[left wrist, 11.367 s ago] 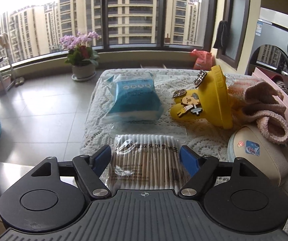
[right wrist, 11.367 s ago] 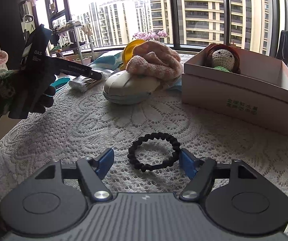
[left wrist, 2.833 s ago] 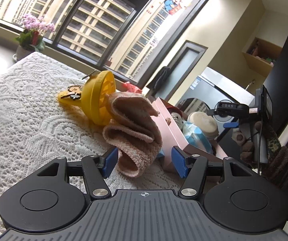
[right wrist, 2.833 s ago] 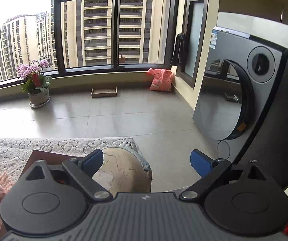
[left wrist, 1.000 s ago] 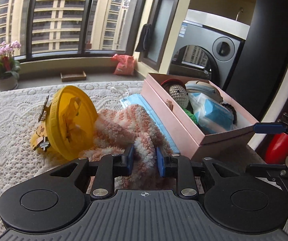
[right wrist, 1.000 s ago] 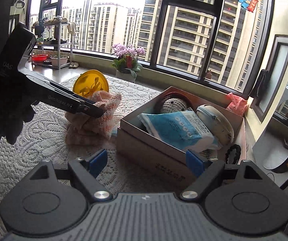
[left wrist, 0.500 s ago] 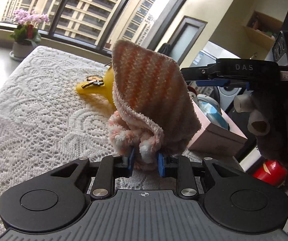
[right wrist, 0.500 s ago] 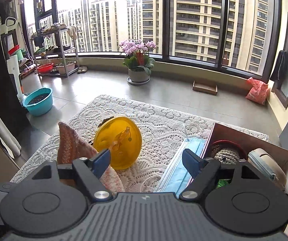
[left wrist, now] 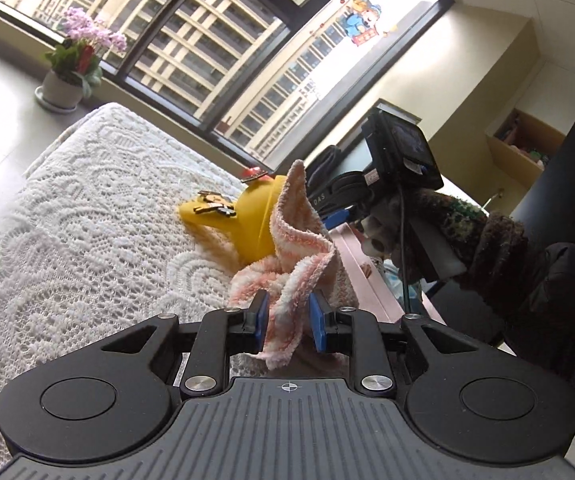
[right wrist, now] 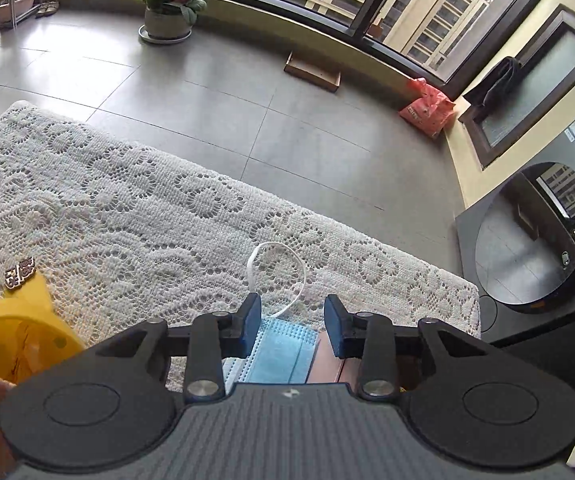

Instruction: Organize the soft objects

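My left gripper (left wrist: 286, 322) is shut on a pink and white striped fluffy towel (left wrist: 301, 236) and holds it bunched above the lace tablecloth (left wrist: 87, 216), beside the yellow hat (left wrist: 253, 216). The pink box (left wrist: 361, 264) lies just right of the towel. My right gripper (right wrist: 292, 326) is open, its jaws partly closed over a blue face mask (right wrist: 283, 350) whose white ear loop (right wrist: 277, 276) lies on the lace cloth (right wrist: 127, 216). The mask's end sits next to the pink box edge (right wrist: 329, 364). The right gripper also shows in the left wrist view (left wrist: 337, 216), behind the towel.
The yellow hat (right wrist: 11, 340) with small charms (right wrist: 19, 272) lies at the lower left in the right wrist view. A washing machine (right wrist: 535, 240) stands past the table's right edge. A flower pot (right wrist: 169, 8), a flat cardboard tray (right wrist: 313, 70) and a red bag (right wrist: 427, 108) sit on the floor.
The towel in my left gripper has sagged from a tall spread shape into a bunch. My right gripper has moved down to the blue mask and its jaws have narrowed.
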A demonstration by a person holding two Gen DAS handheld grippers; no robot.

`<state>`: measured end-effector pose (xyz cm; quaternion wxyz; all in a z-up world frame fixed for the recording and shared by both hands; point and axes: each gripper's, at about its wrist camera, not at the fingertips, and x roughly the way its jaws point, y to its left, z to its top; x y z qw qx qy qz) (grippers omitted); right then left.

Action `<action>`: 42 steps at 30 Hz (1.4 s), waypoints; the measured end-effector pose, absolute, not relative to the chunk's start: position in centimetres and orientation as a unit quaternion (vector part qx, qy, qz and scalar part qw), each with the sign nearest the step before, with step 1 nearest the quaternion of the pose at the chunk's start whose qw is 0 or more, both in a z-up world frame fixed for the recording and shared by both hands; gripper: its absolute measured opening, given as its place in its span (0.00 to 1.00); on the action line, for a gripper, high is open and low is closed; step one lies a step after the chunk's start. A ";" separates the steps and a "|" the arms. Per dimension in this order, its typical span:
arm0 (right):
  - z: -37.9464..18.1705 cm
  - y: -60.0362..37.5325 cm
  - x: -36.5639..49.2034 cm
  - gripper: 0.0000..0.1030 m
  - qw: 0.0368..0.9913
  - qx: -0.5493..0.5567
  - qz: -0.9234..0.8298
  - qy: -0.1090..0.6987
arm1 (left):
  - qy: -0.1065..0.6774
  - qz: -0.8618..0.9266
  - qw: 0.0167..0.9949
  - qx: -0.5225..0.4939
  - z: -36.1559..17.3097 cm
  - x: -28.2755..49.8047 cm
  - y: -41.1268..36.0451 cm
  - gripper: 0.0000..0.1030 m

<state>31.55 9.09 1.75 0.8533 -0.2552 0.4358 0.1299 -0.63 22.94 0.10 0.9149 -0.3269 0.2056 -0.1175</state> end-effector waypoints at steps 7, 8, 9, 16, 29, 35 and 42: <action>-3.5 11.8 34.9 0.09 0.815 -0.406 0.052 0.410 | 0.209 -0.117 0.909 -0.341 0.0 -0.7 23.2 0.24; -3.9 12.0 35.0 0.09 0.806 -0.416 0.051 0.418 | 0.208 -0.116 0.909 -0.342 0.0 -0.7 23.3 0.24; -4.0 12.1 34.9 0.09 0.801 -0.424 0.055 0.418 | 0.207 -0.115 0.909 -0.344 0.0 -0.7 23.4 0.24; -3.7 11.2 30.5 0.08 0.752 -0.482 0.128 0.431 | 0.199 -0.104 0.909 -0.350 0.0 -0.9 23.7 0.24; 0.2 5.6 17.8 0.21 0.746 -0.360 0.302 0.472 | 0.182 -0.086 0.929 -0.309 2.6 -1.2 22.0 0.24; 2.0 -0.3 12.6 0.69 0.792 -0.301 0.335 0.412 | 0.127 -0.082 0.957 -0.246 6.7 -1.8 18.5 0.24; 0.3 -7.2 8.5 0.70 0.839 -0.242 0.333 0.356 | 0.193 -0.080 0.962 -0.175 6.8 3.4 12.9 0.26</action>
